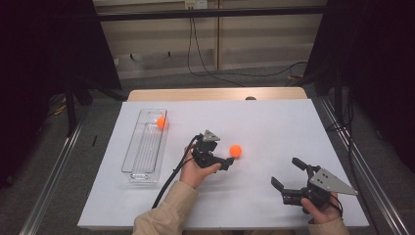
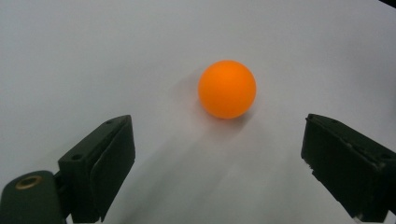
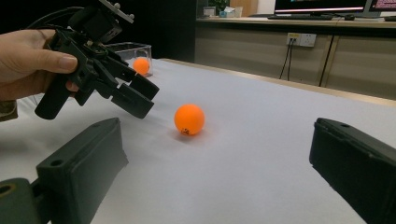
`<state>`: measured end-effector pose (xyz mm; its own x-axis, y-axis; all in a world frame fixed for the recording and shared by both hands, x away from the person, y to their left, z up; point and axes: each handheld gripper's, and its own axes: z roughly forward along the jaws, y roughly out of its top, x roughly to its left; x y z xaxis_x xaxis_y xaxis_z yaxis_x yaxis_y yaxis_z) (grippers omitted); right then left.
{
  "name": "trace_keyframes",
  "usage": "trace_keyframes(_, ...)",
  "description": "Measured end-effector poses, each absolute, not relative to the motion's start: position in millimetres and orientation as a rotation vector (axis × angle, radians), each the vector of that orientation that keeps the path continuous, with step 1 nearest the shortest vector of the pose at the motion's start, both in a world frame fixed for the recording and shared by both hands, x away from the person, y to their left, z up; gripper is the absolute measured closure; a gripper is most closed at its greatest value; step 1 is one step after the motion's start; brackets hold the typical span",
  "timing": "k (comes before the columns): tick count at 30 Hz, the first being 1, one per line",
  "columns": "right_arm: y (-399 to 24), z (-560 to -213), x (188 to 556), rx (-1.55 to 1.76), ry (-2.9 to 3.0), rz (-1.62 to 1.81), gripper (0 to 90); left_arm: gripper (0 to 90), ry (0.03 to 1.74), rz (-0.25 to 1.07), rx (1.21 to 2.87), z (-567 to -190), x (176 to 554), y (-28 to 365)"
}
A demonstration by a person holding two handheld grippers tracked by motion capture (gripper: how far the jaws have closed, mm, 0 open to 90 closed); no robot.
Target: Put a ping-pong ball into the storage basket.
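I see a smooth, matte orange ball [image 1: 236, 150] on the white tabletop [image 1: 274, 127], round w/ a small dark mark low on its side in the right gripper view. It sits just ahead of the left tongs [image 1: 229, 162], not touching, approx mid-tabletop. Left tongs: wide, nothing between the blocky black pads. Right tongs [image 1: 286, 173]: also wide, empty, well apart from the ball. A clear ribbed plastic tray [image 1: 139, 166], long & rectangular, lies at left w/ a 2nd orange ball [image 1: 161, 123] at its far end.
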<state>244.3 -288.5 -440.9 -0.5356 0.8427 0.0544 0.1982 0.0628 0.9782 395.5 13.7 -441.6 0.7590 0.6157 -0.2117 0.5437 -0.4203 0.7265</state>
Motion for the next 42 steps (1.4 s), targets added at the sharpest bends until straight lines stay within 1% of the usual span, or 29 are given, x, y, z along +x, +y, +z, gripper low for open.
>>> trace_keyframes(42,-289,-441,244,1.042,1.79,1.506,2.6,9.8,0.841,0.117,2.129,-444,400,0)
